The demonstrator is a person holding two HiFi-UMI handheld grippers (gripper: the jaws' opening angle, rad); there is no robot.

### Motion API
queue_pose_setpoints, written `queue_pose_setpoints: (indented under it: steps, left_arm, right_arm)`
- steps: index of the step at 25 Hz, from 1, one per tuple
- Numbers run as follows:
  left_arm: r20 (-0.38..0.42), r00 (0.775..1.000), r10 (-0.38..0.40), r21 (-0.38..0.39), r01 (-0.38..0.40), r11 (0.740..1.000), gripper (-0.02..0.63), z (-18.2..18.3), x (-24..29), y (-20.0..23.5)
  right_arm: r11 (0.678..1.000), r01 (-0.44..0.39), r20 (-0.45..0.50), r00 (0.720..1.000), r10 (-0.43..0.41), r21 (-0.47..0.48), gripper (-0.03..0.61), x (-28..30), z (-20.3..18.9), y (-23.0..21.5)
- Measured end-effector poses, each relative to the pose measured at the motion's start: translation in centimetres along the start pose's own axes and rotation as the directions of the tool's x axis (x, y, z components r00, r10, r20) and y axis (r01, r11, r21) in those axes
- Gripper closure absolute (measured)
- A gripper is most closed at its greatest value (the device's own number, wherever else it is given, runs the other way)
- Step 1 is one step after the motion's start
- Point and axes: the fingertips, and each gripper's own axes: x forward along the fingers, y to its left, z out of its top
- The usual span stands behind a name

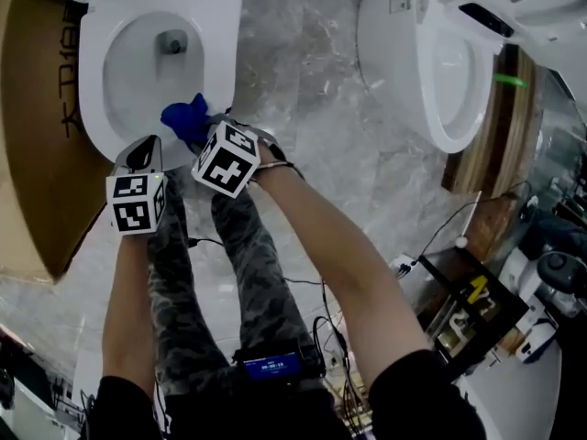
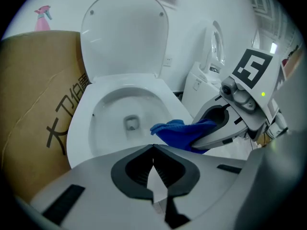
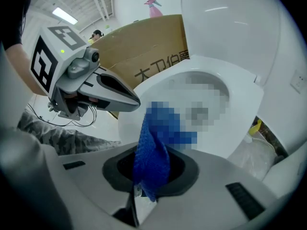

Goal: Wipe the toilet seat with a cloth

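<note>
A white toilet with its lid [image 2: 124,32] up stands at the upper left of the head view. Its seat [image 1: 96,108] is down around the bowl. My right gripper [image 1: 200,136] is shut on a blue cloth [image 1: 187,120], which rests at the seat's front right rim. The right gripper view shows the cloth [image 3: 151,155] pinched between the jaws and hanging over the seat [image 3: 235,123]. My left gripper [image 1: 145,152] hovers at the seat's front edge, just left of the cloth, shut and empty [image 2: 153,152]. From that side the cloth [image 2: 180,131] is seen held in the right gripper [image 2: 218,126].
A large cardboard box [image 1: 37,108] leans left of the toilet, a pink spray bottle [image 2: 42,17] behind it. A second toilet [image 1: 440,71] stands at the right. Cables and equipment [image 1: 477,310] lie on the marble floor lower right. The person's legs [image 1: 248,273] stand below the grippers.
</note>
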Motion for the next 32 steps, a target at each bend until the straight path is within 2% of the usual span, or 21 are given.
queue_pose_setpoints:
  steps: [10, 15, 21, 27, 32]
  left_arm:
    - [-0.016, 0.999, -0.044, 0.081, 0.045, 0.996, 0.603, 5.5, 3.1, -0.8]
    - [-0.009, 0.998, -0.061, 0.052, 0.061, 0.997, 0.603, 8.3, 4.6, 0.1]
    - [0.001, 0.997, -0.077, 0.089, 0.077, 0.993, 0.603, 12.0, 6.3, 1.0]
    - [0.034, 0.995, -0.095, 0.084, 0.092, 0.992, 0.603, 16.0, 7.8, 2.7]
    - [0.043, 0.995, -0.094, 0.083, 0.091, 0.992, 0.603, 17.9, 8.6, 4.8]
  right_arm:
    - [0.994, 0.071, 0.057, 0.995, -0.076, 0.088, 0.525, -2.2, 1.3, -7.1]
    - [0.989, 0.090, 0.076, 0.992, -0.100, 0.117, 0.525, -2.6, 3.0, -10.4]
    - [0.982, 0.117, 0.089, 0.987, -0.131, 0.146, 0.525, -2.9, 5.6, -14.5]
    - [0.975, 0.132, 0.101, 0.983, -0.152, 0.181, 0.525, -2.9, 8.5, -18.1]
    - [0.972, 0.152, 0.101, 0.980, -0.172, 0.181, 0.525, -2.5, 10.6, -20.1]
